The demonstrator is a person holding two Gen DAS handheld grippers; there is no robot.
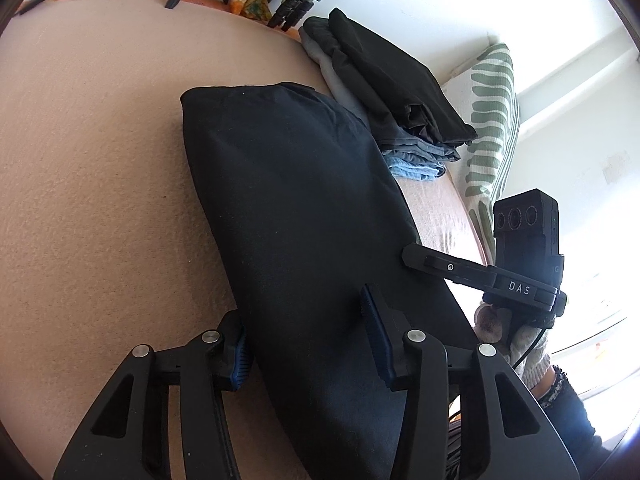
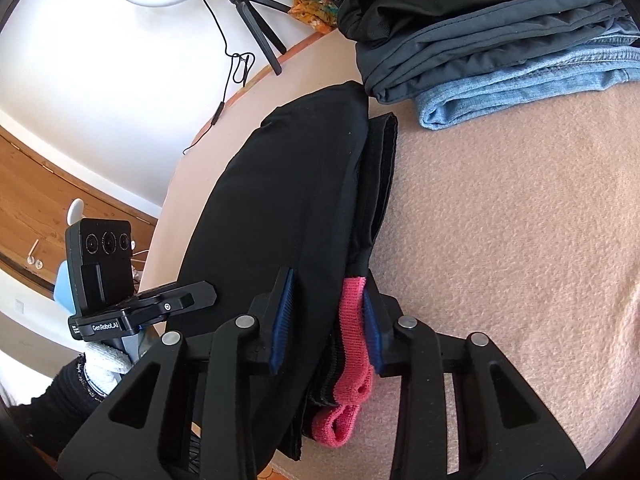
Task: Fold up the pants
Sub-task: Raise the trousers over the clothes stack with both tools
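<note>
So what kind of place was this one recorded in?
Most likely a bedroom at home: the black pants lie on a peach blanket beside a stack of folded clothes, with a leaf-print pillow at the edge.

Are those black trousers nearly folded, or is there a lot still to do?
Nearly, it seems. The black fabric pants already lie as a narrow folded bundle on the peach blanket. Both tools straddle the near end: the left gripper and the right gripper, by the pink ribbed waistband, with jaws apart. Probably left: one more fold, then joining the stack of folded dark and blue clothes.
</note>
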